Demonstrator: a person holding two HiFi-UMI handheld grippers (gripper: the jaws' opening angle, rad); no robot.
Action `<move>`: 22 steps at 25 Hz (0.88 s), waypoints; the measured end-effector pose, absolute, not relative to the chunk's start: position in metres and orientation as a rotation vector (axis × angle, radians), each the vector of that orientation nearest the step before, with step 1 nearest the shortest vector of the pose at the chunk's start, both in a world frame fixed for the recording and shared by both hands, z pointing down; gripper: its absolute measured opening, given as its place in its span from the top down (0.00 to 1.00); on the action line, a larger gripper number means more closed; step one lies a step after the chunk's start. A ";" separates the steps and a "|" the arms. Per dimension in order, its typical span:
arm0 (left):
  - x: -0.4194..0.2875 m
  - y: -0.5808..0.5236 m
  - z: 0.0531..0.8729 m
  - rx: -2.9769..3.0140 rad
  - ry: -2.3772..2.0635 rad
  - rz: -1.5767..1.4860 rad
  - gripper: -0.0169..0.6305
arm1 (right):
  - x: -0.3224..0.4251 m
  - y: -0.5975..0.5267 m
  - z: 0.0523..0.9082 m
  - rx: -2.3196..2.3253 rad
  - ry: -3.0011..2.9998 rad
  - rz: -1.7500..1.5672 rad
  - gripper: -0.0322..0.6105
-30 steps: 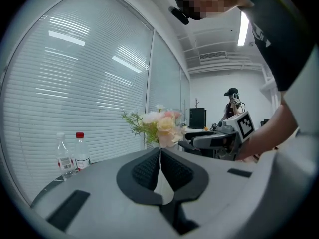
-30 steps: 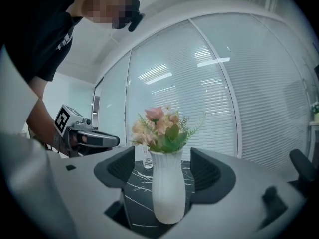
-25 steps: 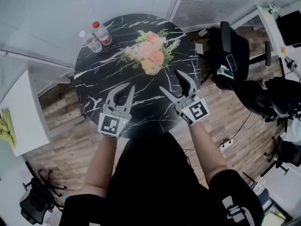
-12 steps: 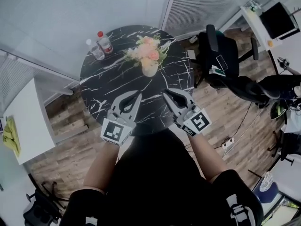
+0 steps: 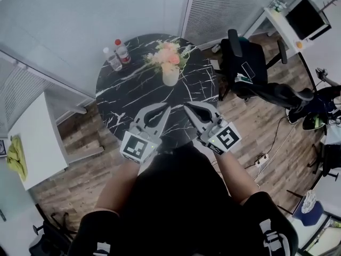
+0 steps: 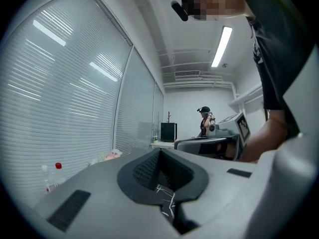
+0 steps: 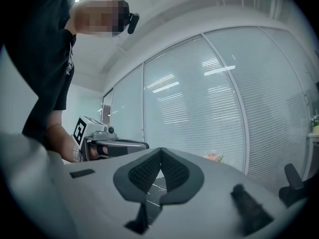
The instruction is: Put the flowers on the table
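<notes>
The pink and peach bouquet of flowers [image 5: 168,56] stands upright in a small pale vase [image 5: 170,78] on the far half of the round black white-veined marble table [image 5: 133,97]. It is near two clear plastic water bottles with red caps [image 5: 118,54] but apart from them. Judged from that, the placing step looks done, and what is in hand is the retreat.

Both tools hover above the table's near edge, well apart from the bouquet. The left gripper [image 5: 167,109] is clenched with its ribbed pads meeting at the tips and nothing between them. The right gripper [image 5: 186,108] is closing down to the same state, tips together on nothing. Each gripper's own view shows only tabletop through the gap behind its pads.

The vase seems to sit flat and steady, though it is too small in the head view to be sure. If so, the next move calls for little: keep both grippers clear of the bouquet and draw them off the table. The black office chair [image 5: 242,63] on the right plays no part.
</notes>
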State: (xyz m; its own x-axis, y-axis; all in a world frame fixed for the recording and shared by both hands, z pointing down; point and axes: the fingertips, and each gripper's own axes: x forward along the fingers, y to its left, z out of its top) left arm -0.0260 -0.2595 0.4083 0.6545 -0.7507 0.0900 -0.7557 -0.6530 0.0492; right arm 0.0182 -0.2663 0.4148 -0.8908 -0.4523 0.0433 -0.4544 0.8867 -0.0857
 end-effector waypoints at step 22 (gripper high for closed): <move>-0.012 -0.244 0.392 2.811 -1.231 0.060 0.95 | 0.023 -0.249 0.393 0.757 -3.046 0.095 0.92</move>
State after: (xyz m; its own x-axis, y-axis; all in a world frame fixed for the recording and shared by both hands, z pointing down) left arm -0.0121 -0.2443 0.3918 0.6780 -0.7322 0.0647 -0.7351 -0.6761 0.0503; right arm 0.0228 -0.2490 0.3932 -0.8837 -0.4677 0.0156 -0.4678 0.8819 -0.0587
